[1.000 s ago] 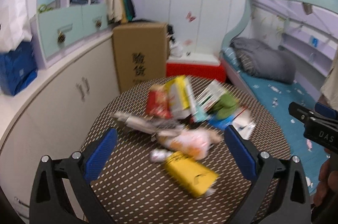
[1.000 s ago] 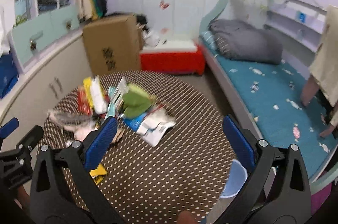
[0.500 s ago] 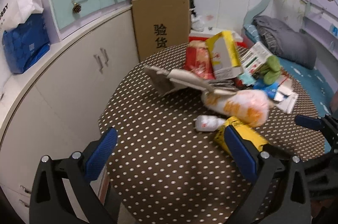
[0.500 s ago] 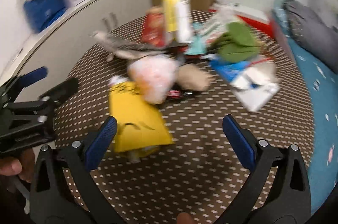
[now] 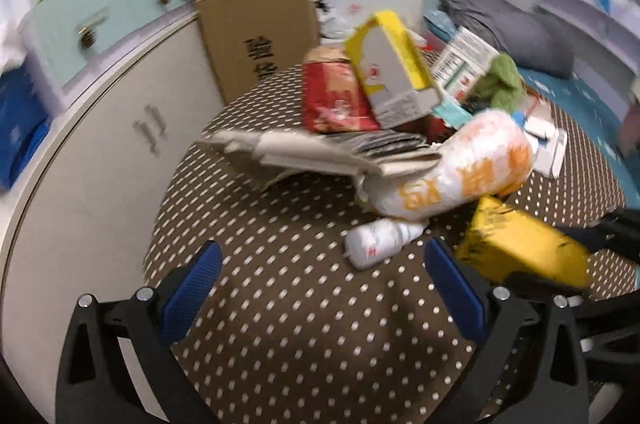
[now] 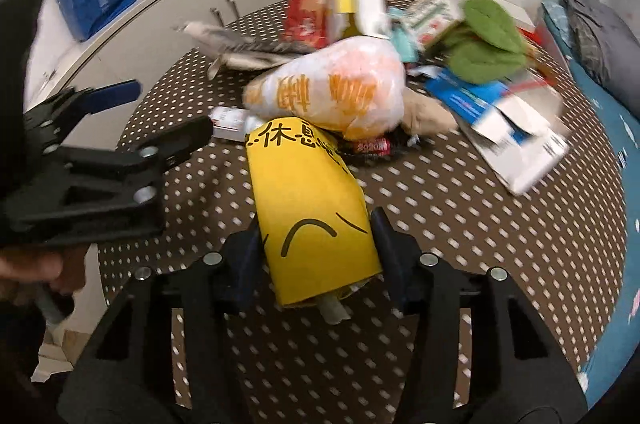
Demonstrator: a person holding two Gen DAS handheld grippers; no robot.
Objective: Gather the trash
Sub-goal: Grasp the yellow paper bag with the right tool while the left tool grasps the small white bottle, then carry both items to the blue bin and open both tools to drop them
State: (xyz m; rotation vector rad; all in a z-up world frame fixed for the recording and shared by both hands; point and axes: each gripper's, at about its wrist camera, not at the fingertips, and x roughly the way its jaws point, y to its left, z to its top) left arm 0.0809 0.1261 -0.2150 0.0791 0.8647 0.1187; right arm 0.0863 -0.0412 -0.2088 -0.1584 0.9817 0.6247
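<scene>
You see the trash heaped on the dotted brown tablecloth [image 6: 460, 224]. Nearest you lies a yellow carton [image 6: 312, 208] with black characters and a drawn face, its far end tucked under a bulging white-and-orange plastic bag [image 6: 340, 88]. A small white bottle [image 5: 380, 240] lies on its side just beside both. Behind them: flattened grey cardboard [image 5: 320, 152], a red packet [image 5: 336, 96], a tilted yellow-and-white box [image 5: 396, 72] and something green and crumpled [image 6: 488, 40] — all touching or overlapping.

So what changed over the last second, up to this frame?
The right gripper dropped toward the table and is closing around the yellow carton, which now sits between its jaws. The left gripper came lower too, staying open and empty. The trash pile kept its arrangement.
</scene>
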